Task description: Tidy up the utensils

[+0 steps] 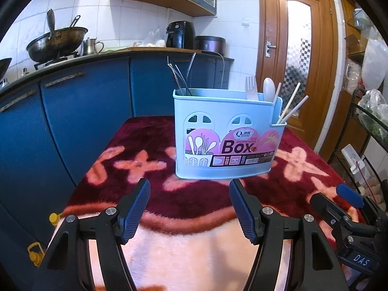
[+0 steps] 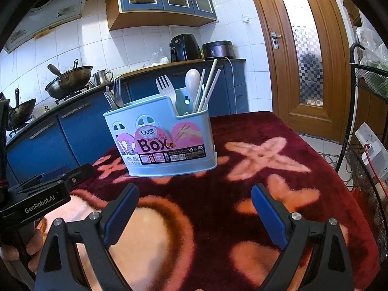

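One blue utensil box (image 1: pixel 225 143) on red blanket (image 2: pixel 254 169), three metal forks (image 2: pixel 114 97) visible only in right view, left gripper (image 1: pixel 189 191) and right gripper (image 2: pixel 194 198) both spread, empty

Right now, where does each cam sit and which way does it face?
Left wrist: on the left gripper, low over the blanket, facing the blue utensil box head-on; shows its own open fingers, plus the right gripper at lower right.
Right wrist: on the right gripper, facing the box from its right; shows its open fingers and the left gripper's body at lower left.
Shared: box, blanket, kitchen counter, wooden door.
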